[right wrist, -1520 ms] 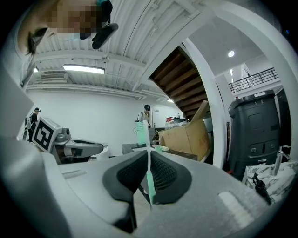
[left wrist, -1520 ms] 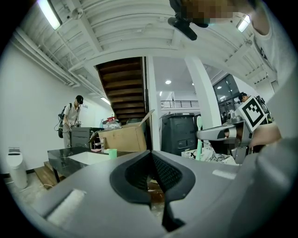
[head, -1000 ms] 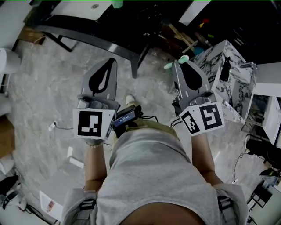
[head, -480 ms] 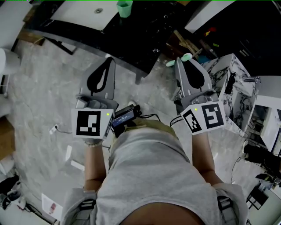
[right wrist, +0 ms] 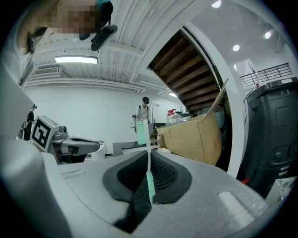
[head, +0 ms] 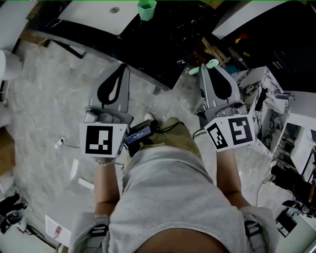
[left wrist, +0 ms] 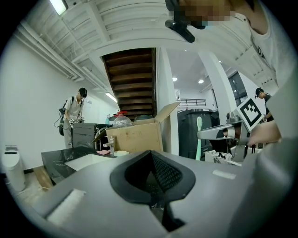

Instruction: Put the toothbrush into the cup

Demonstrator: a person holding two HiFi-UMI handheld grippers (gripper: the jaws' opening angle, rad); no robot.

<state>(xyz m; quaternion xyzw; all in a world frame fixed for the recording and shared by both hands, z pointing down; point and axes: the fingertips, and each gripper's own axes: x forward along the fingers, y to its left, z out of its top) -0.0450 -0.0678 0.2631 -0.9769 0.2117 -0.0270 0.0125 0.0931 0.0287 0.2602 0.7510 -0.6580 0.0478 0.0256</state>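
Now your right gripper (head: 211, 69) holds the toothbrush (right wrist: 149, 179) tight between its jaws. Your left gripper (head: 120, 70) has its jaws together, with nothing inside. The green cup (head: 146, 9) stands well apart, on the white counter (head: 89, 15).

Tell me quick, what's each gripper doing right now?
Left gripper: closed, nothing between its jaws.
Right gripper: closed on the toothbrush.

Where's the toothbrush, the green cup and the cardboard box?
toothbrush (right wrist: 150, 183), right gripper view, green handle between the jaws
green cup (head: 147, 10), head view, its body
cardboard box (left wrist: 135, 138), left gripper view, its front wall
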